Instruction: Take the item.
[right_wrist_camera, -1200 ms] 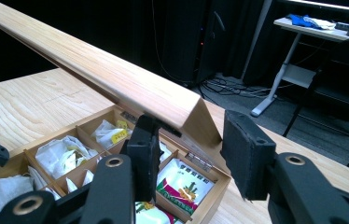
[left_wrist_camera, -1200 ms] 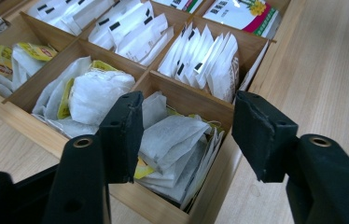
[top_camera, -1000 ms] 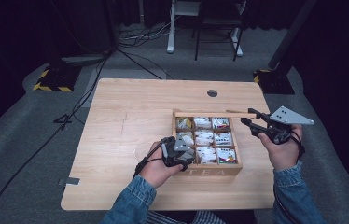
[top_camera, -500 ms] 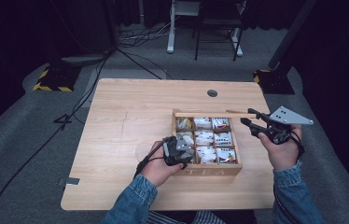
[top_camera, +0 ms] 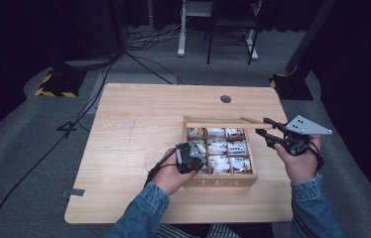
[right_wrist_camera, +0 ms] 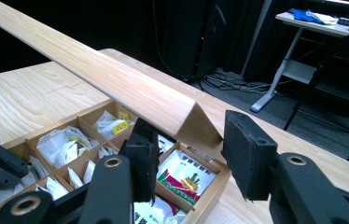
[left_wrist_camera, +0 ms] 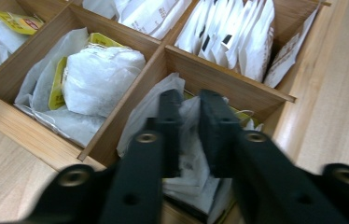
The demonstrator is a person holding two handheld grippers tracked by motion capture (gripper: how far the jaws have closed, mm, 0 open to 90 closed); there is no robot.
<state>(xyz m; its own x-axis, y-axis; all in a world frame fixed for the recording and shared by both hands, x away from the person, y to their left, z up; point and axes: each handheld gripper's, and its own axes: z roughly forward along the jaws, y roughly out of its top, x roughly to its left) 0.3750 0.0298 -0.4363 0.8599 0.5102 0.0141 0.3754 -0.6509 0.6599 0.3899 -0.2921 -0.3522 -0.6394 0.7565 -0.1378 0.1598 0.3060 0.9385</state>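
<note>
On the table: wooden tea box lettered TEA on its front wall, standing toward the right of the tabletop.
Lid: lid raised on its back hinge, upright or nearly so; its free corner sits between the right jaws.
Right gripper: right gripper, jaws wide, not touching the wood as far as I can tell; likely kept there to stop the lid dropping.
Left gripper: left gripper reaching down into the near-left compartment, jaws narrow, closed on a white tea bag.
Thing sought: probably that bag; it sits in its compartment, not lifted clear.
Other compartments: white sachets, a crumpled bag with a yellow tag, a printed packet at the right end.
Why this split: one hand guards the lid so the other can pick freely.
</note>
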